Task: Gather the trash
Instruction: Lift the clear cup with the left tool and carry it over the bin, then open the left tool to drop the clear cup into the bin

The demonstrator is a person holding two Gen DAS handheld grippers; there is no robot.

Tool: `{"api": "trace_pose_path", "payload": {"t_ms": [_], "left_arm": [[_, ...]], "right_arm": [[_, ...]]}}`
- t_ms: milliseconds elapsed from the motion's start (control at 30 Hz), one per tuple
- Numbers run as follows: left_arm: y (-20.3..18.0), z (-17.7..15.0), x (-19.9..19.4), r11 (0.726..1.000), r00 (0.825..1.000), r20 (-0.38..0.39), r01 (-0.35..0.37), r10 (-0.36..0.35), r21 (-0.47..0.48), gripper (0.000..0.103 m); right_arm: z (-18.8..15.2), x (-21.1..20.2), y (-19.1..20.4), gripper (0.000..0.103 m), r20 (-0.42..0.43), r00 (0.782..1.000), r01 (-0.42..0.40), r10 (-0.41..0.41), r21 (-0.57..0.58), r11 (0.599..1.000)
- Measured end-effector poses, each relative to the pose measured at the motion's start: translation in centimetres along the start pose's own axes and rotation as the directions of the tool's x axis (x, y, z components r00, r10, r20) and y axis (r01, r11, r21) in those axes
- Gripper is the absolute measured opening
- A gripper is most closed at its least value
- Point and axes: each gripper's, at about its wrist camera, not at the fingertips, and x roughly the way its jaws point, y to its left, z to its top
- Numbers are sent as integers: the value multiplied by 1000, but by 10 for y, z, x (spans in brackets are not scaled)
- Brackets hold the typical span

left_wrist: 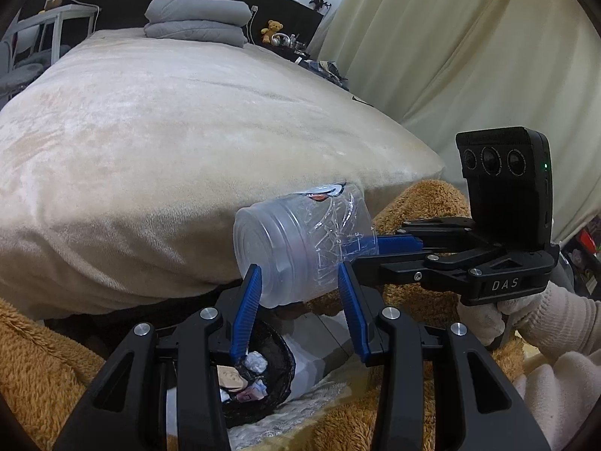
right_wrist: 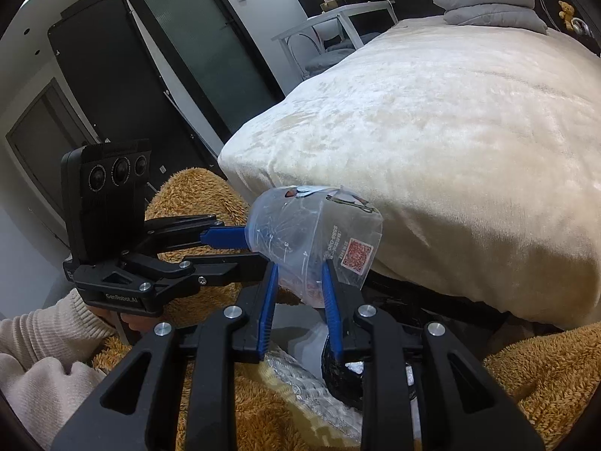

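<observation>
A crumpled clear plastic cup (left_wrist: 296,240) (right_wrist: 311,225) lies on its side in the air, just in front of the bed's edge. My left gripper (left_wrist: 298,287) is shut on the cup's ribbed base end; in the right wrist view it (right_wrist: 255,250) reaches in from the left. My right gripper (right_wrist: 300,282) is shut on the crushed rim end, beside a red QR label; in the left wrist view it (left_wrist: 370,251) comes in from the right. Below the cup sits a bin with a black liner (left_wrist: 278,372) (right_wrist: 338,368), holding paper scraps.
A bed with a cream blanket (left_wrist: 188,131) (right_wrist: 450,131) fills the background, with folded grey bedding (left_wrist: 195,20) at its far end. A brown fluffy blanket (left_wrist: 37,357) (right_wrist: 225,394) surrounds the bin. Curtains (left_wrist: 450,56) hang on the right; dark doors (right_wrist: 203,37) stand on the left.
</observation>
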Motion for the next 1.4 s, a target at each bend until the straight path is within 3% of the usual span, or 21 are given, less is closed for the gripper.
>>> {"api": "trace_pose_path", "payload": {"t_ms": [300,700,1033,1400], "left_arm": [[4,-9,14,999,996,-78,-38,36,-32,40],[20,-18,32,994,984,-176,-46,27,-104,39],[39,-21,45,978,970,-236,3,-54,-210,39],[39,-22,57,976,955,-294,-20,-46,-217,39]], "right_arm": [[-5,19,-9,26,-90,996,6,1,76,997],[-14,45,-26,26,-175,984,-1,27,147,989],[-17,55,-50,28,-206,976,-13,69,259,966],[-19,63,-55,31,-247,966,2,76,302,953]]}}
